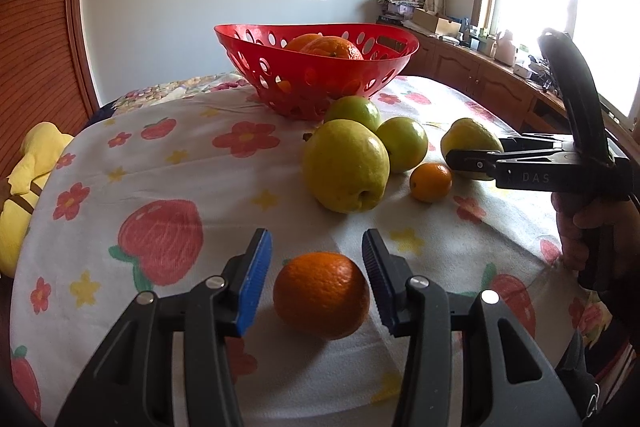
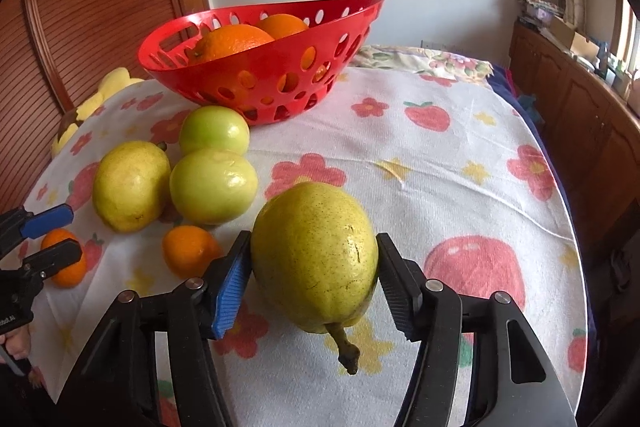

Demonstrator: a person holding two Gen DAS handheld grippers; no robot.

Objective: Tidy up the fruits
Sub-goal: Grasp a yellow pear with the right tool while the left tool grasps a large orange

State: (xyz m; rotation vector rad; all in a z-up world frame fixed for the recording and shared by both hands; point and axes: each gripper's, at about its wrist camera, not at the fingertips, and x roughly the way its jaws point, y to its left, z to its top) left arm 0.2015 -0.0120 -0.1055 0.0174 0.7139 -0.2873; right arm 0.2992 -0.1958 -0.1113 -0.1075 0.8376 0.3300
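Pear grab in progress, orange next in line.
Right gripper [image 2: 314, 281] has its jaws closed against the sides of the pear [image 2: 315, 259], which lies in front of the red basket [image 2: 256, 67], stem toward the camera. Left gripper [image 1: 316, 277] straddles an orange [image 1: 322, 295] with its jaws open and gaps on both sides, farther out from the basket. Risks: the pads sit on the pear's curved flanks, so it may squirt out or swing on lift; smooth skin. Basket already holds oranges, so a dropped pear could roll off them.

Red basket [image 1: 372, 67]; white cloth [image 1: 200, 163] with red strawberries, flowers.
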